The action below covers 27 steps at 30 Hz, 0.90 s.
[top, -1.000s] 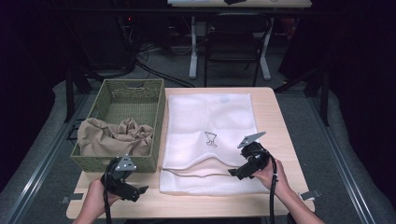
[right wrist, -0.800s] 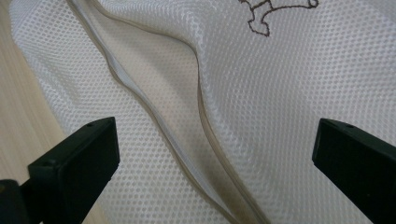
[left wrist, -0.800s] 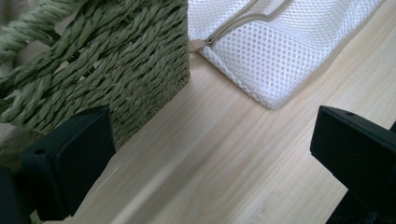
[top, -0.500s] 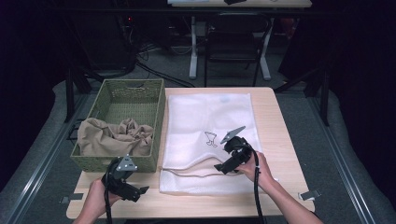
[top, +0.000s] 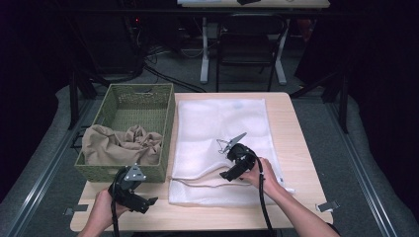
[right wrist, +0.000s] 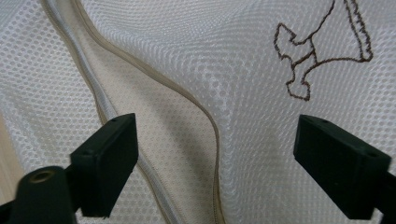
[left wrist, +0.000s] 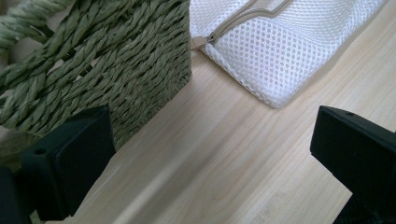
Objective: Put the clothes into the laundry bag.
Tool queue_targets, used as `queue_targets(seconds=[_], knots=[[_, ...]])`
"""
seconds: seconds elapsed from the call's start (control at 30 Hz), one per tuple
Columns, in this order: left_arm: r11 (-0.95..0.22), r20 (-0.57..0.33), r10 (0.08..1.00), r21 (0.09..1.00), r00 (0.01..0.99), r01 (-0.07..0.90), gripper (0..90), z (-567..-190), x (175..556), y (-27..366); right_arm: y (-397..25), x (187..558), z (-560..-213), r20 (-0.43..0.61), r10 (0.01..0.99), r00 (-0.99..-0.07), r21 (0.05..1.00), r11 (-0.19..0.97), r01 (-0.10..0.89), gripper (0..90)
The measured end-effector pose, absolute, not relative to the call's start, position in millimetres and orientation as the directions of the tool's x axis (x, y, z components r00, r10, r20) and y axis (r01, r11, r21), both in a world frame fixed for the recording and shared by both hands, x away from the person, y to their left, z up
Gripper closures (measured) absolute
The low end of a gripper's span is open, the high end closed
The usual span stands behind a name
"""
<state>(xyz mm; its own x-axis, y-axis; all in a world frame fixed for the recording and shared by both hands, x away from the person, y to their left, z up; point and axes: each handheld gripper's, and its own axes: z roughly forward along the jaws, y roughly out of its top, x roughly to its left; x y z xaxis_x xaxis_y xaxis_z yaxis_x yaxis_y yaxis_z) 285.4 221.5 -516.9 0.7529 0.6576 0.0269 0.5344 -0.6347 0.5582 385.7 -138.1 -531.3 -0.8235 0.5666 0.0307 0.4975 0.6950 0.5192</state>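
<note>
A white mesh laundry bag [top: 222, 133] lies flat on the wooden table [top: 301, 148], its beige zipper [top: 197, 178] partly undone near the front edge. My right gripper [top: 228, 174] hovers open over the bag's front part; in the right gripper view the zipper [right wrist: 205, 121] and a brown embroidered mark [right wrist: 322, 51] lie between its jaws. My left gripper [top: 148, 202] is open low over the table's front left, beside the green woven basket [top: 113, 173]. The left gripper view has the basket corner [left wrist: 107, 60] and the bag's corner [left wrist: 261, 65] ahead.
A beige cloth [top: 118, 143] lies bunched in the front half of the basket. Behind the table stand a chair [top: 247, 54] and desk legs on a grey floor. Bare wood runs along the table's front edge [top: 207, 217] and right side.
My right gripper has moved left and forward from the bag's right edge onto its front middle, near the open zipper. The left gripper has stayed put.
</note>
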Motion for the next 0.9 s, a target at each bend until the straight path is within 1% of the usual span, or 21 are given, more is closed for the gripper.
queue_targets(seconds=[0.03, 0.07, 0.17, 0.2, 0.27, 0.3, 0.33, 0.4, 0.43, 0.57, 0.6, 0.63, 0.73, 0.8, 0.9], knots=[[-0.633, 0.027, 0.659, 0.558, 0.751, 0.536, 0.0, -517.1, 285.3, 221.6, -138.2, 385.9, -532.5, 0.03, 0.565, -0.824, 0.52, 0.696, 0.496, 16.9], [-0.634, 0.027, 0.659, 0.558, 0.752, 0.536, 0.0, -517.1, 285.5, 221.8, -137.7, 385.0, -533.4, 0.037, 0.569, -0.822, 0.515, 0.694, 0.504, 22.3], [-0.638, 0.032, 0.657, 0.556, 0.753, 0.533, 0.0, -517.1, 286.2, 222.0, -137.6, 385.0, -533.9, 0.033, 0.573, -0.819, 0.514, 0.693, 0.505, 24.0], [-0.636, 0.03, 0.658, 0.556, 0.752, 0.535, 0.0, -517.2, 286.2, 222.0, -137.9, 385.6, -534.3, 0.026, 0.575, -0.818, 0.51, 0.696, 0.505, 29.4], [-0.635, 0.028, 0.659, 0.556, 0.752, 0.536, 0.0, -517.5, 285.2, 221.7, -138.0, 385.6, -534.6, 0.033, 0.581, -0.813, 0.51, 0.69, 0.514, 30.5], [-0.636, 0.028, 0.658, 0.555, 0.752, 0.536, 0.0, -517.5, 284.9, 221.6, -138.7, 386.6, -535.3, 0.034, 0.583, -0.812, 0.511, 0.688, 0.516, 37.8], [-0.639, 0.031, 0.656, 0.555, 0.754, 0.533, 0.0, -517.4, 284.9, 221.6, -138.7, 386.8, -535.7, 0.031, 0.585, -0.811, 0.507, 0.689, 0.517, 40.0], [-0.638, 0.031, 0.657, 0.556, 0.753, 0.533, 0.0, -517.4, 285.3, 221.6, -139.0, 386.9, -536.0, 0.031, 0.585, -0.81, 0.511, 0.687, 0.516, 41.1], [-0.637, 0.032, 0.657, 0.557, 0.753, 0.533, 0.0, -517.6, 285.7, 221.5, -139.2, 386.7, -536.0, 0.023, 0.588, -0.808, 0.506, 0.691, 0.517, 43.8], [-0.639, 0.033, 0.656, 0.555, 0.754, 0.532, 0.0, -517.6, 285.3, 221.4, -139.5, 387.7, -537.4, 0.011, 0.599, -0.801, 0.5, 0.69, 0.523, 46.2], [-0.64, 0.033, 0.656, 0.553, 0.754, 0.533, 0.0, -517.4, 284.8, 221.5, -139.4, 388.3, -538.5, 0.01, 0.603, -0.798, 0.491, 0.692, 0.529, 47.5], [-0.641, 0.034, 0.656, 0.552, 0.754, 0.533, 0.0, -517.3, 284.4, 221.5, -138.8, 387.8, -539.4, -0.002, 0.614, -0.789, 0.484, 0.691, 0.537, 51.9], [-0.641, 0.036, 0.657, 0.552, 0.753, 0.533, 0.0, -517.4, 284.5, 221.5, -138.5, 387.7, -539.7, -0.005, 0.618, -0.786, 0.482, 0.691, 0.539, 54.5], [-0.641, 0.038, 0.659, 0.551, 0.751, 0.534, 0.0, -517.1, 284.2, 221.1, -138.4, 388.0, -540.2, -0.019, 0.622, -0.783, 0.478, 0.693, 0.539, 60.8], [-0.641, 0.041, 0.658, 0.553, 0.752, 0.532, 0.0, -517.4, 283.6, 221.1, -139.5, 389.1, -541.5, -0.01, 0.63, -0.777, 0.476, 0.686, 0.55, 69.7]])
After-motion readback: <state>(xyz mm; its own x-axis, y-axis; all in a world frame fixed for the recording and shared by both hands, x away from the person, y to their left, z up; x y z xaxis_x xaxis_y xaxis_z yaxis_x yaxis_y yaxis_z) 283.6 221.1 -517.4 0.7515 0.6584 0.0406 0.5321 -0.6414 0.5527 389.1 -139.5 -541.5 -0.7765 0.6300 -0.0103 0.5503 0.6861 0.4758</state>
